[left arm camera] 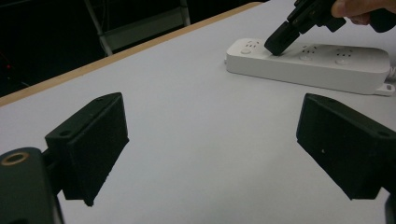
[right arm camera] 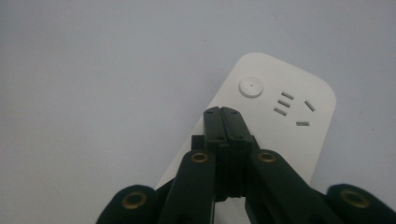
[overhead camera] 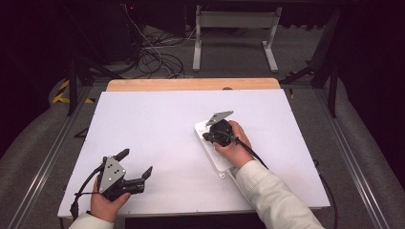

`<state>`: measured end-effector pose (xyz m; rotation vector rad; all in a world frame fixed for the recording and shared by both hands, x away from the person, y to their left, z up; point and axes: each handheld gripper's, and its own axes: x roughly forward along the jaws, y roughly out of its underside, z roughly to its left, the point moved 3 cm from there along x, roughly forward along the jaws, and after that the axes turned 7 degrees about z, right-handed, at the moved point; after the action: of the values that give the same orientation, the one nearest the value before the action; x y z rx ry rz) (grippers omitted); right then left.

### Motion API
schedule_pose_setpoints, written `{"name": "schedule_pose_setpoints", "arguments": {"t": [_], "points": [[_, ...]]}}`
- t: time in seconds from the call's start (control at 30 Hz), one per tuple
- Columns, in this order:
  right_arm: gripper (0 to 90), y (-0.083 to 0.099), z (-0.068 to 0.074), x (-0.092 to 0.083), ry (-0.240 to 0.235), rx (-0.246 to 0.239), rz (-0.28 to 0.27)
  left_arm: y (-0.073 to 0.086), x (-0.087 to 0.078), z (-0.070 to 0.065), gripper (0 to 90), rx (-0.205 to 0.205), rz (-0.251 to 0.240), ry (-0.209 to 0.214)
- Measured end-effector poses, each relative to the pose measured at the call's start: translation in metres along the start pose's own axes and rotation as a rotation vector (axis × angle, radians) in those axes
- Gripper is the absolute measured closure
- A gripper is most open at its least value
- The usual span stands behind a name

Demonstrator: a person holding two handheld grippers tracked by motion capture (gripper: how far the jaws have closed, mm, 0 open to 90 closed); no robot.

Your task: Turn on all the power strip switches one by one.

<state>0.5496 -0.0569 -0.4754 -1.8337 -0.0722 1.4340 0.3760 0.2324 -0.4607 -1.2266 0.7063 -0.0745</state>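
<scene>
A white power strip [overhead camera: 210,151] lies on the white table [overhead camera: 162,124], right of centre, running from near to far. My right gripper [overhead camera: 216,132] is shut with nothing between its jaws, its tip pressed down on the strip's far end. In the right gripper view the closed gripper [right arm camera: 227,112] sits just short of the round button [right arm camera: 251,87] and a socket [right arm camera: 293,110]. In the left gripper view the power strip [left arm camera: 327,70] lies far right with the other gripper [left arm camera: 279,41] on it. My left gripper [overhead camera: 136,162] stands open near the front left edge, jaws wide over bare table [left arm camera: 210,130].
A wooden strip [overhead camera: 191,84] borders the table's far edge. Beyond it on the floor are tangled cables [overhead camera: 153,52] and a white frame's legs [overhead camera: 234,38]. Metal rails [overhead camera: 348,157] run along both sides of the table. The strip's cord leaves under the right sleeve [overhead camera: 272,195].
</scene>
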Motion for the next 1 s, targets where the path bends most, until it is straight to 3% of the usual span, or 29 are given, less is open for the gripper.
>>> {"name": "schedule_pose_setpoints", "arguments": {"t": [0.5, 0.7, 0.83, 0.9, 1.0], "points": [[90.0, 0.001, 0.0, 0.001, -0.007, 0.01, 0.003, 0.0, 0.0, 0.0, 9.4, 0.004, 0.001, 0.0], [90.0, 0.0, 0.003, 0.002, 0.022, 0.001, 0.023, 0.0, 0.0, 0.0, 9.4, 0.004, 0.0, 0.0], [90.0, -0.001, 0.001, 0.001, 0.006, 0.014, 0.025, 0.0, -0.001, 0.0, 9.4, -0.002, -0.002, 0.001], [90.0, -0.003, 0.0, -0.004, 0.014, 0.001, 0.01, 0.0, -0.001, 0.001, 9.4, 0.006, -0.004, -0.004], [90.0, -0.012, -0.003, -0.023, -0.01, 0.034, -0.134, 0.0, -0.001, 0.001, 9.4, -0.003, -0.002, 0.0]]}}
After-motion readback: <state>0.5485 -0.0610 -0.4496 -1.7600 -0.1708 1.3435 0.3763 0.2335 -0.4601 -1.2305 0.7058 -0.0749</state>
